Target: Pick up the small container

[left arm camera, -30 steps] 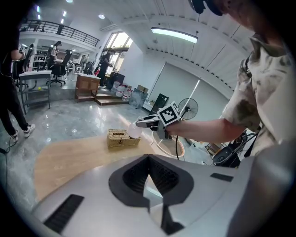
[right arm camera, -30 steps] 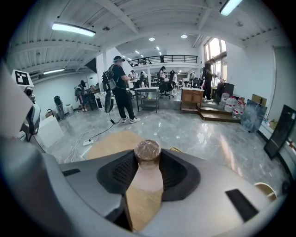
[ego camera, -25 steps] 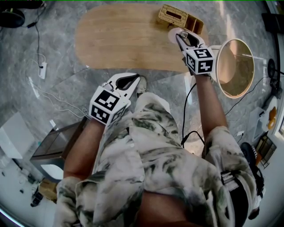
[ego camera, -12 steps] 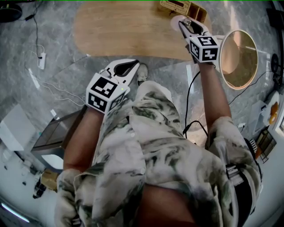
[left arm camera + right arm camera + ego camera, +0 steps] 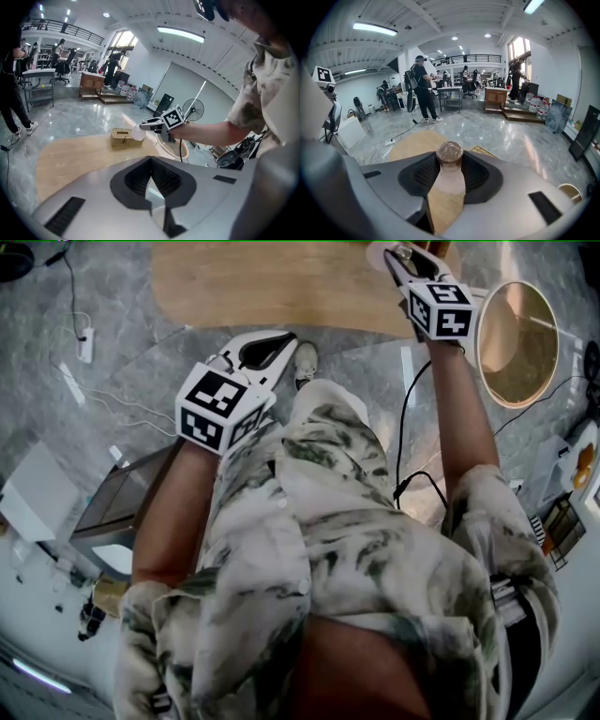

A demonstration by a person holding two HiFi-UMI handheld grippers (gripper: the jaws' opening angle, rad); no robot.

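Right gripper (image 5: 449, 164) clamps the small container (image 5: 449, 153); left gripper (image 5: 150, 159) is closed, empty.

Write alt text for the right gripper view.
The right gripper grips a small round translucent container with a brown lid between its dark fingers, above a light-wood table; people stand in a bright hall behind.

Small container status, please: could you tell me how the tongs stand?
Right tongs shut on small container. Left tongs shut, empty, short of the wooden table. Wicker basket close by, nothing blocking.
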